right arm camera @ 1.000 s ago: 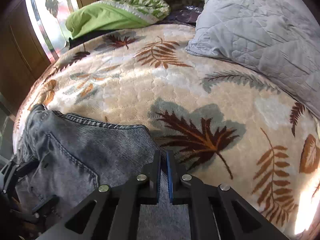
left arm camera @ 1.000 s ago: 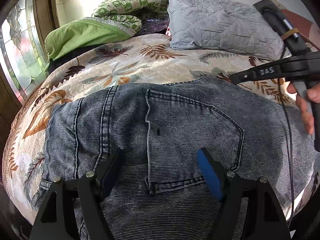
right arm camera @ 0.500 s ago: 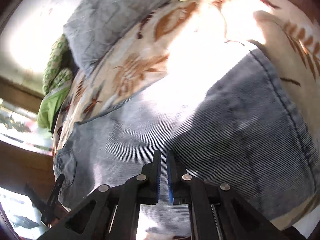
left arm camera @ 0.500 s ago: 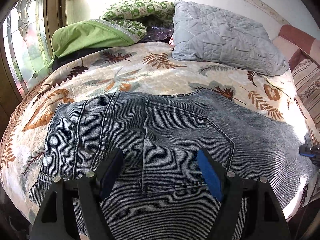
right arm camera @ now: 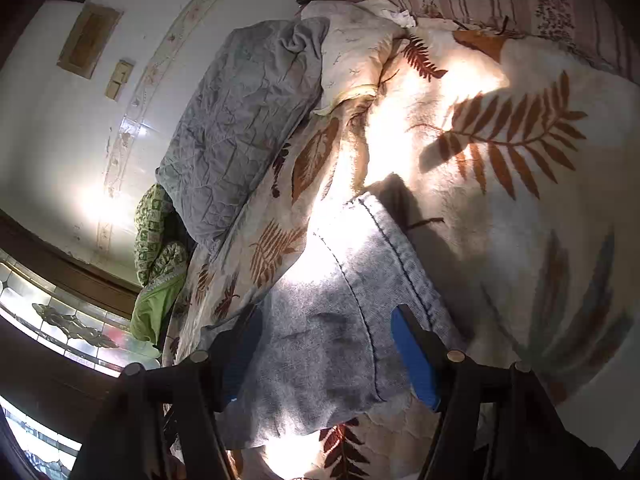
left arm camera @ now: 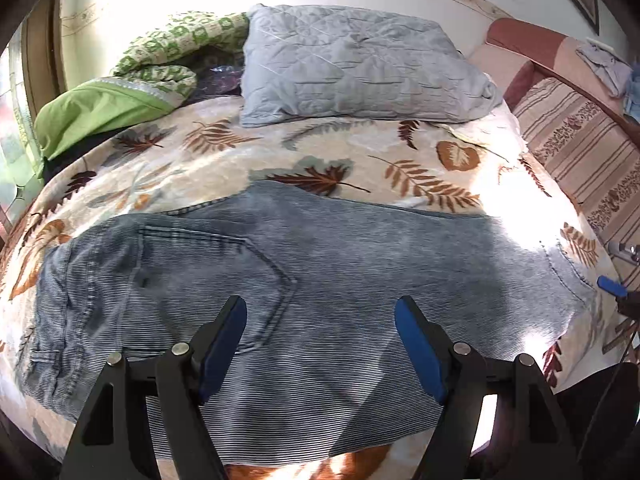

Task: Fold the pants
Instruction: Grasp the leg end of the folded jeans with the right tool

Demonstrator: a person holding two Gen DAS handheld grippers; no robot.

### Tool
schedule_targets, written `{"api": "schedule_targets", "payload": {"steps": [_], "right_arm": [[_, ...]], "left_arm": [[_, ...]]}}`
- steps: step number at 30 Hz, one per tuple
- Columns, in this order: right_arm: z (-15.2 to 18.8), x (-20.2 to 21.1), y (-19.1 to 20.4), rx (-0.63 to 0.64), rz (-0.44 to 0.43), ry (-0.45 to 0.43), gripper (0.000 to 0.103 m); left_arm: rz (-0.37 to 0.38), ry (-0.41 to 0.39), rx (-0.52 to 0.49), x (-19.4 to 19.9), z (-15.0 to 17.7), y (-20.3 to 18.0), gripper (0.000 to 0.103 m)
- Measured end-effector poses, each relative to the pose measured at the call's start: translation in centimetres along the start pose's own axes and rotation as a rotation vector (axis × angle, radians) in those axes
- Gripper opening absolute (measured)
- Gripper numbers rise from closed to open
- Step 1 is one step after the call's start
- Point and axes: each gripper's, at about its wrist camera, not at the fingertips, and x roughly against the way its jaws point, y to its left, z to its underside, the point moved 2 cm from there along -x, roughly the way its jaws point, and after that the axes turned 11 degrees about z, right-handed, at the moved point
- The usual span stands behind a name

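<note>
Right now, one pair of grey-blue pants (left arm camera: 320, 280) lies flat across a bed (left arm camera: 280, 152) covered by a cream blanket printed with brown leaves. It looks already doubled lengthwise, one leg on the other, with a back pocket (left arm camera: 208, 276) facing up, probably so the next fold can bring the leg ends toward the waist.

The left gripper (left arm camera: 320, 340) hovers above the middle of the pants, its two blue-padded fingers (left arm camera: 418, 354) spread wide with nothing between them. The pocket sits just ahead and to its left; the waist end is further left, the leg ends far off to its right.

The right gripper (right arm camera: 326, 350), rolled to one side, is at the leg ends. Its jaws are opening, and the stitched hem (right arm camera: 404, 264) lies in the gap between the two pads without being pinched. That placement suggests it is lining up to take hold of the hem. In the left view only its blue tip (left arm camera: 612, 287) shows, just beyond the hem at the bed's edge.

Beyond the pants, well ahead of the left gripper, rest one grey quilted pillow (left arm camera: 352, 68), one green patterned quilt (left arm camera: 180, 52), and one plain green bundle (left arm camera: 100, 112). A striped cushion (left arm camera: 580, 152) lies far right.
</note>
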Motion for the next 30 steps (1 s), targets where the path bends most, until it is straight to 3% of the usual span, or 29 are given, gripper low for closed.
{"api": "schedule_targets", "payload": {"steps": [5, 10, 15, 18, 21, 24, 27, 30], "right_arm": [[2.3, -0.7, -5.4, -0.208, -0.033, 0.109, 0.071], [1.6, -2.8, -5.4, -0.21, -0.063, 0.117, 0.071], [1.4, -3.9, -5.8, -0.243, -0.052, 0.113, 0.071], [1.3, -4.1, -5.7, -0.243, -0.05, 0.104, 0.07], [1.1, -4.2, -5.8, -0.221, -0.001, 0.098, 0.049], [1.0, -4.2, -5.6, -0.204, 0.019, 0.092, 0.048], [1.0, -4.3, -5.4, -0.19, 0.036, 0.095, 0.051], [0.9, -4.4, -5.5, -0.211, 0.036, 0.102, 0.052]], "left_arm": [[0.08, 0.068, -0.015, -3.3, -0.3, -5.0, 0.077], [0.094, 0.113, -0.014, -5.2, -0.1, -7.7, 0.077], [0.061, 0.15, 0.055, -6.7, 0.0, -7.8, 0.077], [0.022, 0.182, 0.035, -7.6, 0.3, -8.4, 0.077], [0.02, 0.169, 0.012, -7.0, 0.2, -9.3, 0.077], [-0.024, 0.141, -0.075, -6.6, -0.1, -10.5, 0.077], [-0.124, 0.218, -0.133, -8.8, 0.8, -10.3, 0.078], [-0.113, 0.216, -0.118, -8.8, 0.9, -10.0, 0.079]]}}
